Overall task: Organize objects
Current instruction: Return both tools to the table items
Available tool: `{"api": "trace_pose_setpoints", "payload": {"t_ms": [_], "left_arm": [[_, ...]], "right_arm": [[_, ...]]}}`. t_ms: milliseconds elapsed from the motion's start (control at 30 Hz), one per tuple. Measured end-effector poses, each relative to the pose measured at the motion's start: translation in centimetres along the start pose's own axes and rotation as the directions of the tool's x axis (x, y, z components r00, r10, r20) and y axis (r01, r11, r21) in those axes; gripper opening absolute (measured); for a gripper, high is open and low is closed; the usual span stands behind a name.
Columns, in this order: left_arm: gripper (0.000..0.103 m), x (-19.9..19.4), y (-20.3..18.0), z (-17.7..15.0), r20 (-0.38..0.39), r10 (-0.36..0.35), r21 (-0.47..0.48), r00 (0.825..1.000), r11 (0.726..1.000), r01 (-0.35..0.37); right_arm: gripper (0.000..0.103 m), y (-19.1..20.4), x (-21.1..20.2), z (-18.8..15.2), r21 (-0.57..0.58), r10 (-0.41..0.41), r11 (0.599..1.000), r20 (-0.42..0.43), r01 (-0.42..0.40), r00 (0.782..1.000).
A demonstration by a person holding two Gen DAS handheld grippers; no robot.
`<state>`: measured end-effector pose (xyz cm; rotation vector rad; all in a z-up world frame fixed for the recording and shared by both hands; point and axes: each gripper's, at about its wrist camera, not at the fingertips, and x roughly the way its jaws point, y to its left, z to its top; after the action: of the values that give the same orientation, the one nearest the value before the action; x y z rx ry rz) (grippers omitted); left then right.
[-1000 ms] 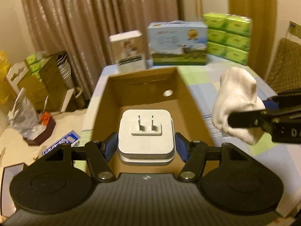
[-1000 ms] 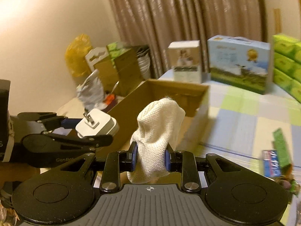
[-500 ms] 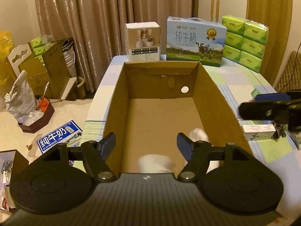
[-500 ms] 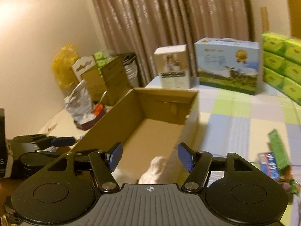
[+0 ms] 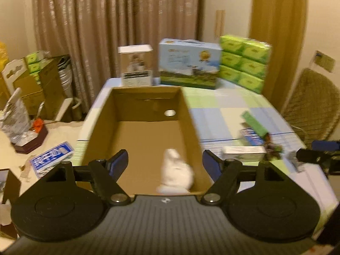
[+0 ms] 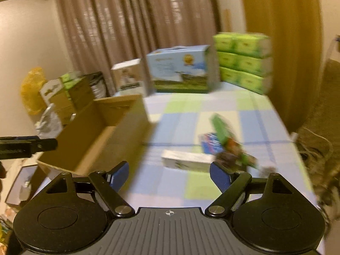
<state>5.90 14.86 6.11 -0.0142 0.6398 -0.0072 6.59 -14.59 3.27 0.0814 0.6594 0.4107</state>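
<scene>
Sorting loose items into the cardboard box (image 5: 102,125) is the step in hand, and both tools are between picks. The left gripper (image 5: 165,163) hangs over the near end of the box with its jaws spread wide and nothing between them. The right gripper (image 6: 169,175) is out over the table (image 6: 191,189), jaws likewise wide apart and empty, pointed toward the loose items on the checked cloth.

Contents of the box: a white sock (image 5: 175,175) lies on the box floor near the right wall, at the near end. No other item can be made out inside; the nearest strip of the floor is hidden behind the gripper body.

Items not yet boxed, all on the table to the right of the box:
- a long white carton (image 6: 187,161), lying flat, nearest the right gripper
- a blue packet (image 6: 210,142) just beyond it
- a green packet (image 6: 221,127), partly over the blue one
- a small dark wrapped item (image 6: 230,155), probably a snack; motion blur prevents a firm reading

Next move, as judged: advance the right gripper to the white carton, align the jaws across its narrow width, close, then carry it over the box wall. The carton lies close to the other packets, so approach from the near side
</scene>
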Motion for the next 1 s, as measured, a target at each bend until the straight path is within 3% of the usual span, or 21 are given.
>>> {"api": "trace_pose_setpoints", "payload": {"t_ms": [367,633,1000], "left_arm": [[0.078,-0.9,-9.1,-2.3,-0.034,-0.156,0.024,0.987,0.987,0.157],[0.081,0.5,-12.2,-3.9,-0.084,-0.176,0.043,0.981,0.983,0.18],[0.081,3.7,-15.2,-4.0,-0.12,-0.192,0.154,0.974,0.966,0.21]], "right_arm": [[0.081,-6.9,-5.7,-2.9,0.094,-0.137,0.986,0.013,0.135,0.991],[0.081,-9.1,-6.5,-3.8,0.124,-0.182,0.976,0.016,0.179,0.983],[0.081,-10.9,-5.3,-3.3,0.122,-0.183,0.976,-0.003,0.182,0.983]]}}
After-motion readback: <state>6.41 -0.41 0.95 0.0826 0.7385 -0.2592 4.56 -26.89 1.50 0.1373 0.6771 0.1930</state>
